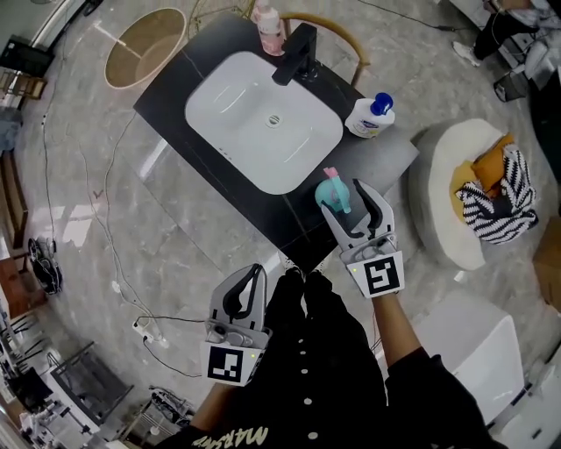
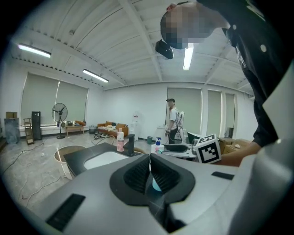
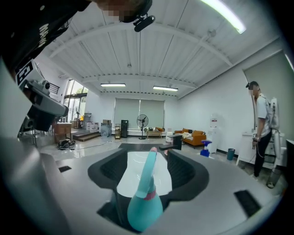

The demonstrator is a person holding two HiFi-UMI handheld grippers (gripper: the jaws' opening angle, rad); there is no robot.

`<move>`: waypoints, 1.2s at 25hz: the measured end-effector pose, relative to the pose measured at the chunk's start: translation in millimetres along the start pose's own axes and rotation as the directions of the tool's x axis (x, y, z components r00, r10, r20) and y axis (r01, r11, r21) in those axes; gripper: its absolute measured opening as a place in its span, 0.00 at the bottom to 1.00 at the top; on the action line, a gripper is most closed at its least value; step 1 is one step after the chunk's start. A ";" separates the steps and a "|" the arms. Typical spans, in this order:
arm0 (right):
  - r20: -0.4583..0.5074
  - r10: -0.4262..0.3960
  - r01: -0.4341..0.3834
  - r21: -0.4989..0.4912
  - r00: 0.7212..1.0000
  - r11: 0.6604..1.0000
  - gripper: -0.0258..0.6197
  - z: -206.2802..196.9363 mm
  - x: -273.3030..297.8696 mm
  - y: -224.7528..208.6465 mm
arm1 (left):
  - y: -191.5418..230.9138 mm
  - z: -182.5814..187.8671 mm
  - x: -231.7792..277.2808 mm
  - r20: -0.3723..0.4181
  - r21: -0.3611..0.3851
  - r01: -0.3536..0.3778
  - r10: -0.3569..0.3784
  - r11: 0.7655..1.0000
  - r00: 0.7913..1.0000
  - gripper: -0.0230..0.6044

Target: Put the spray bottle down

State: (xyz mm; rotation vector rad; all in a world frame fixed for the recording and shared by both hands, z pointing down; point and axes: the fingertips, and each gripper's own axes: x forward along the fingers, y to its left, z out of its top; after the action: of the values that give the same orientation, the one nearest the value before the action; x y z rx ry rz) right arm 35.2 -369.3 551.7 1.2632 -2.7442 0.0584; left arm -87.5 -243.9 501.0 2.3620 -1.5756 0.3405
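Note:
A teal spray bottle (image 1: 333, 191) with a pink tip stands at the near corner of the black counter (image 1: 386, 158). My right gripper (image 1: 342, 196) is around it, jaws wide apart. In the right gripper view the bottle (image 3: 144, 202) rises between the jaws of that gripper (image 3: 147, 154), with a gap to the pad on each side. My left gripper (image 1: 257, 270) hangs lower left, off the counter and over the floor. Its jaws are together with nothing in them (image 2: 149, 158).
The counter holds a white basin (image 1: 263, 123), a black faucet (image 1: 296, 54), a pink bottle (image 1: 269, 26) and a white bottle with a blue pump (image 1: 370, 114). A round basket (image 1: 145, 44) stands far left, a white pouf (image 1: 447, 237) with clothes at right. Cables (image 1: 114, 263) lie on the floor.

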 end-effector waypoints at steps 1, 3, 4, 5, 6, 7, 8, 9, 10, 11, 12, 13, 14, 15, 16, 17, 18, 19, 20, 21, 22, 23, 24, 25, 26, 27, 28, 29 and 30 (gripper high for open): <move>0.010 -0.007 0.007 -0.003 1.000 1.000 0.43 11.4 -4.7 -0.4 | 1.0 7.7 -0.6 0.016 0.005 -0.001 0.001 1.000 1.000 0.06; 0.035 -0.022 0.023 -0.013 0.999 1.000 0.41 35.4 -13.6 -2.0 | 2.2 23.8 -0.9 0.049 0.019 -0.002 0.001 1.000 0.999 0.06; 0.044 -0.028 0.029 -0.022 0.999 0.999 0.39 46.2 -17.1 -2.9 | 2.5 31.5 -0.4 0.062 0.027 0.000 -0.002 1.000 0.998 0.06; 0.045 -0.032 0.034 -0.033 0.998 0.999 0.36 55.1 -19.6 -4.0 | 2.6 38.3 0.8 0.071 0.037 0.004 -0.006 0.999 0.997 0.06; 0.039 -0.036 0.038 -0.044 0.999 0.998 0.31 62.1 -21.2 -5.3 | 2.6 44.4 3.0 0.078 0.050 0.010 -0.014 0.999 0.997 0.06; 0.026 -0.042 0.043 -0.053 0.999 0.998 0.29 67.3 -22.7 -6.9 | 2.4 50.2 5.9 0.083 0.064 0.018 -0.023 0.998 0.996 0.06; 0.010 -0.048 0.049 -0.057 0.999 0.997 0.26 71.4 -24.8 -8.9 | 2.1 56.2 8.8 0.089 0.075 0.024 -0.031 0.997 0.996 0.06; -0.003 -0.055 0.055 -0.059 0.998 0.997 0.20 75.2 -28.0 -10.9 | 1.7 62.7 11.1 0.098 0.083 0.029 -0.037 0.996 0.995 0.06; -0.010 -0.062 0.062 -0.057 0.998 0.996 0.17 79.5 -32.2 -12.7 | 1.3 69.8 12.5 0.110 0.091 0.034 -0.043 0.995 0.993 0.06; -0.008 -0.068 0.067 -0.052 0.998 0.996 0.14 85.3 -36.8 -13.7 | 1.3 77.1 13.3 0.124 0.100 0.036 -0.049 0.994 0.991 0.06; -0.001 -0.070 0.070 -0.044 0.998 0.997 0.10 92.3 -41.7 -13.5 | 1.5 84.2 13.8 0.139 0.110 0.037 -0.053 0.993 0.989 0.06; 0.007 -0.071 0.071 -0.038 0.997 0.997 0.07 99.9 -47.1 -12.4 | 1.7 90.6 14.1 0.152 0.117 0.038 -0.055 0.992 0.987 0.06; 0.016 -0.074 0.074 -0.036 0.997 0.997 0.06 108.1 -52.8 -11.2 | 1.9 96.2 14.5 0.164 0.123 0.038 -0.058 0.992 0.985 0.06; 0.026 -0.079 0.080 -0.038 0.997 0.996 0.06 116.6 -58.6 -10.3 | 2.3 101.9 15.0 0.177 0.127 0.037 -0.059 0.991 0.982 0.06; 0.039 -0.085 0.087 -0.043 0.996 0.995 0.05 125.2 -63.9 -9.7 | 3.5 107.9 15.5 0.193 0.132 0.033 -0.058 0.991 0.979 0.06; 0.054 -0.090 0.093 -0.047 0.994 0.995 0.05 133.3 -68.8 -9.2 | 5.0 114.3 15.7 0.213 0.137 0.027 -0.056 0.990 0.975 0.06; 0.069 -0.095 0.099 -0.050 0.993 0.994 0.05 140.3 -73.4 -9.0 | 6.1 120.3 15.5 0.233 0.142 0.022 -0.055 0.990 0.971 0.06; 0.082 -0.101 0.106 -0.052 0.991 0.993 0.04 146.2 -78.0 -9.3 | 6.1 124.7 15.0 0.250 0.147 0.023 -0.060 0.989 0.966 0.06; 0.091 -0.111 0.116 -0.052 0.990 0.992 0.04 151.1 -82.7 -10.8 | 5.4 128.0 14.7 0.261 0.151 0.028 -0.068 0.988 0.963 0.06; 0.098 -0.123 0.128 -0.050 0.988 0.990 0.04 155.4 -87.5 -13.3 | 4.6 131.1 14.8 0.270 0.153 0.034 -0.075 0.988 0.960 0.06; 0.105 -0.136 0.141 -0.048 0.985 0.989 0.04 159.6 -92.1 -16.3 | 3.7 134.3 15.2 0.277 0.153 0.040 -0.081 0.987 0.958 0.06; 0.112 -0.148 0.154 -0.048 0.983 0.987 0.04 163.9 -96.3 -19.1 | 2.8 137.4 15.7 0.283 0.155 0.044 -0.087 0.987 0.955 0.06; 0.120 -0.158 0.165 -0.050 0.980 0.985 0.03 167.8 -100.0 -21.6 | 1.8 140.1 16.2 0.287 0.156 0.048 -0.092 0.987 0.954 0.06; 0.125 -0.168 0.175 -0.053 0.978 0.983 0.03 170.9 -103.2 -23.7 | 0.8 142.3 16.7 0.290 0.156 0.052 -0.096 0.986 0.952 0.06; 0.129 -0.177 0.186 -0.056 0.976 0.981 0.03 172.9 -106.2 -25.7 | -0.1 143.9 17.0 0.292 0.155 0.055 -0.099 0.986 0.951 0.06; 0.132 -0.186 0.195 -0.057 0.974 0.979 0.03 174.0 -108.9 -27.3 | -0.8 145.3 17.3 0.296 0.153 0.056 -0.100 0.987 0.950 0.06; 0.136 -0.193 0.202 -0.057 0.972 0.978 0.03 174.6 -111.2 -28.5 | -1.2 146.3 17.4 0.300 0.153 0.058 -0.102 0.987 0.949 0.06; 0.141 -0.198 0.207 -0.056 0.970 0.977 0.03 175.2 -112.7 -28.9 | -1.2 147.5 17.4 0.304 0.155 0.058 -0.104 0.986 0.947 0.06; 0.147 -0.200 0.210 -0.056 0.969 0.976 0.03 176.2 -113.4 -28.9 | -0.9 148.8 17.5 0.307 0.158 0.058 -0.105 0.986 0.946 0.06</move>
State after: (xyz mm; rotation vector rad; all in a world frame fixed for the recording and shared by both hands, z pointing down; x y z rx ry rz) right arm 113.9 -317.6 362.3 1.5797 -2.6826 -0.1524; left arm -74.2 -311.9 368.3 2.6968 -1.6263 0.0630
